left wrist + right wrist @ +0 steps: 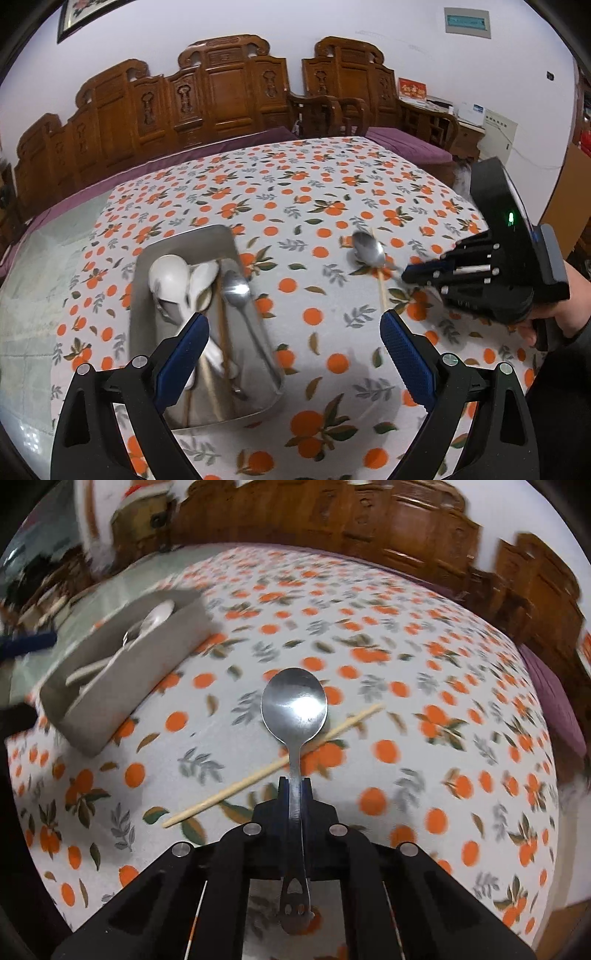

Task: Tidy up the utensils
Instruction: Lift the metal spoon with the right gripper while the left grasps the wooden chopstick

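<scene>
A steel spoon (294,705) sits clamped by its handle in my right gripper (294,781), which is shut on it; the bowl points away over the orange-print cloth. In the left wrist view the same spoon (367,249) and right gripper (408,275) are at mid right. A single wooden chopstick (273,766) lies on the cloth under the spoon. The metal tray (144,266) holds white ceramic spoons (170,278), a steel spoon (238,291) and chopsticks. My left gripper (291,326) stands open just above the tray's near end, nothing between its blue pads.
The table's orange-print cloth (317,184) has bare room between tray and spoon. Carved wooden chairs (229,92) and a purple cushion line the far side. A person's hand (554,314) holds the right gripper at the right edge.
</scene>
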